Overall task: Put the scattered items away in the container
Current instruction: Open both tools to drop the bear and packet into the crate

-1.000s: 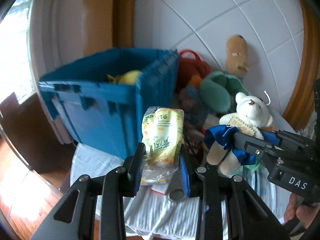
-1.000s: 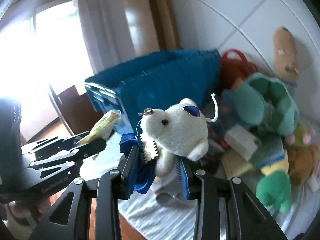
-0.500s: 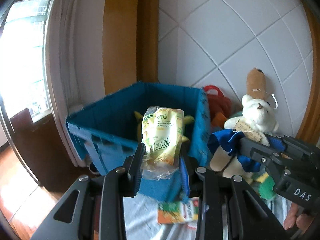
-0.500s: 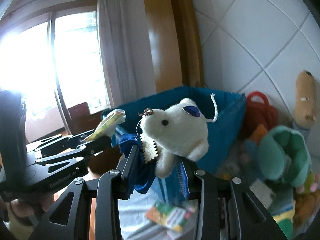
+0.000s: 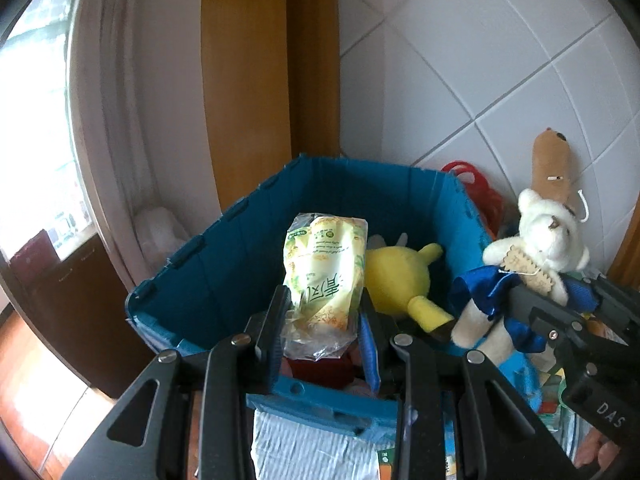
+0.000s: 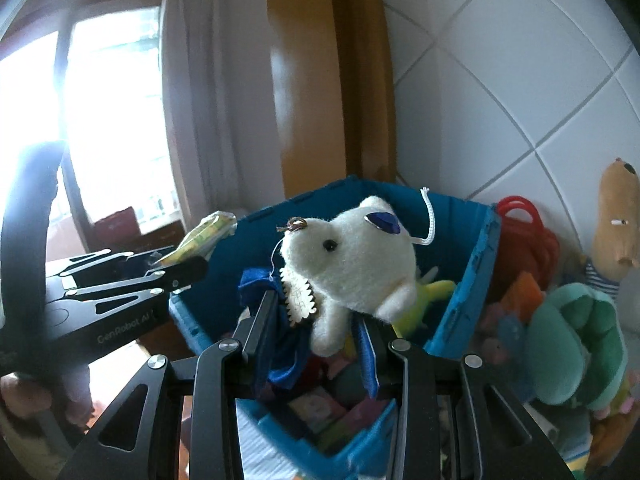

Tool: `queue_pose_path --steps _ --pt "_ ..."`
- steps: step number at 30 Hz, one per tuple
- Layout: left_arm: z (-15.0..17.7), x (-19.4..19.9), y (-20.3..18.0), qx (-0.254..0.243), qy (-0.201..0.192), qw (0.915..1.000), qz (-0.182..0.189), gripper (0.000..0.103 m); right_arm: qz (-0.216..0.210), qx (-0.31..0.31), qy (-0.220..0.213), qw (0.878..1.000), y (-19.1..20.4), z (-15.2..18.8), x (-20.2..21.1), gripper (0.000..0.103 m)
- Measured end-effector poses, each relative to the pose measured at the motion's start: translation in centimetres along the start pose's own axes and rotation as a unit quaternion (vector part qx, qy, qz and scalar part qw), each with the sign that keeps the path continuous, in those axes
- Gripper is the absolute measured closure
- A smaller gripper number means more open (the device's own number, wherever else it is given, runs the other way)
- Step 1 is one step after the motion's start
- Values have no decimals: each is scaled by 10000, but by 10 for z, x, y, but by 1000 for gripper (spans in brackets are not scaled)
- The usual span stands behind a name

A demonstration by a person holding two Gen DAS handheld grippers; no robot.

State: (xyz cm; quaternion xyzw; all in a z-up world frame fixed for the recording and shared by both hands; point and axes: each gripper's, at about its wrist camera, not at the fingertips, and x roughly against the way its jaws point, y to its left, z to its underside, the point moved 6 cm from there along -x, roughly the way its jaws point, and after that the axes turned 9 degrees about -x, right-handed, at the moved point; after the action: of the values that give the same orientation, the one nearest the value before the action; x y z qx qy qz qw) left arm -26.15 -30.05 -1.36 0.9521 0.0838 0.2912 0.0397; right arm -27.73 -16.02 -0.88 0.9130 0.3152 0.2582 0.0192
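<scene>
The left claw (image 5: 322,320) is clenched on a yellow-green snack bag (image 5: 324,276) and holds it upright over the near edge of the blue crate (image 5: 224,248). The right claw (image 6: 316,332) grasps a white teddy bear (image 6: 352,264) by its body, where a blue ribbon (image 6: 280,344) and a small paper tag (image 6: 299,300) hang. The bear is also above the open crate, just beside the bag. Inside the crate lies a yellow plush toy (image 5: 394,280), with some flat colourful items lower down that I cannot identify. To the right of the crate, against the white tiled wall (image 5: 480,80), there is a heap of other toys: a green plush (image 6: 576,344), a brown plush (image 6: 616,220) leaning on the wall, and a red basket (image 6: 528,236).
</scene>
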Motion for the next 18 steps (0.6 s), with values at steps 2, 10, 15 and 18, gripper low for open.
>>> queue_pose_path --steps 2,10,15,18 --pt "1 -13 4 18 86 9999 61 72 69 -4 74 9999 1 0 -12 68" --pt "11 -52 11 9 398 9990 180 72 251 -67 442 9987 -2 10 -51 68" --pt "19 -69 15 56 577 9982 184 54 389 -116 535 9977 -8 13 -66 62" --pt "22 -75 16 66 616 9980 148 40 441 -115 544 9975 -9 13 -69 54"
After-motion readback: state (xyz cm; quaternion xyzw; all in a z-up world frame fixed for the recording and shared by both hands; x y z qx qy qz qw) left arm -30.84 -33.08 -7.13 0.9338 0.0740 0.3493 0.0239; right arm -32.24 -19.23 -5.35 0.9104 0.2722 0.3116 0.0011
